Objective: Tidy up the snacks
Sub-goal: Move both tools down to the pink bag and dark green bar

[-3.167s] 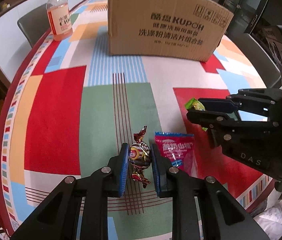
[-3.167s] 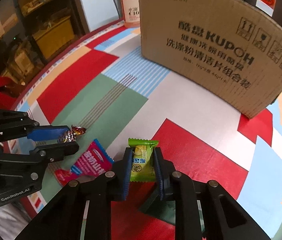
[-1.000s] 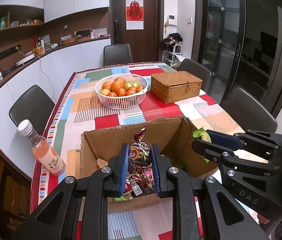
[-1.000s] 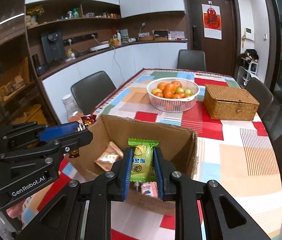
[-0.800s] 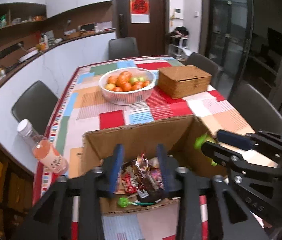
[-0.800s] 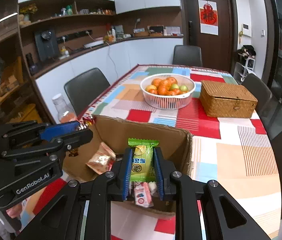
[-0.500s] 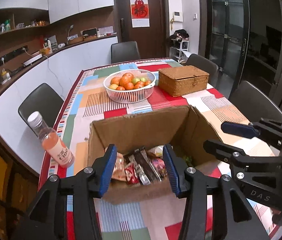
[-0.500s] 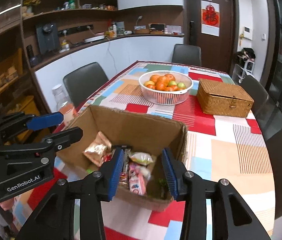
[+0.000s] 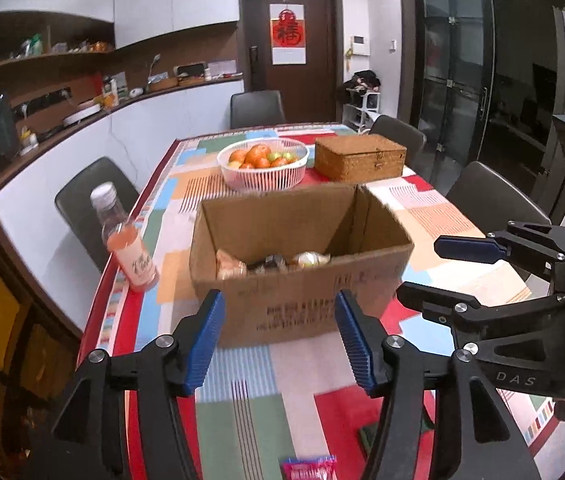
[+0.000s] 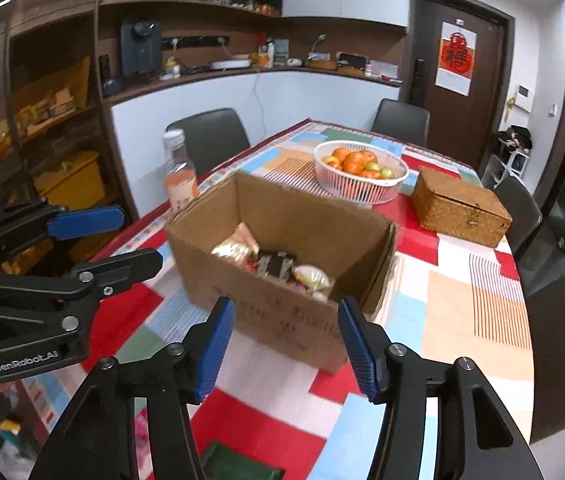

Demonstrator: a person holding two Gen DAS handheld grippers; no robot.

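The open brown cardboard box (image 9: 302,276) stands on the table under a patchwork cloth of red, green, blue and orange blocks (image 9: 250,412), its long axis running across the table from the left edge toward the right, its printed long side facing both cameras. The dark print on that side is too blurred to read. Inside lie the snacks: a pale orange packet (image 10: 234,246), a dark wrapper (image 10: 276,262) and a whitish-green sweet (image 10: 312,276), heaped on the box floor.

The left gripper (image 9: 280,338) hangs in front of the box with its blue-padded jaws standing apart and nothing between them; they have just been opening. The right gripper (image 10: 286,344) is likewise spread and empty, its jaws also just opened. "DAS" and "GenRobot.AI" are printed on the gripper bodies.

A pink snack packet (image 9: 308,466) lies at the near edge of the table. A clear bottle of pink drink with a white cap (image 9: 124,240) stands near the left edge, just beside the box. Beyond the box sit a white slatted bowl of oranges (image 9: 263,162) and a woven lidded basket (image 9: 359,158).
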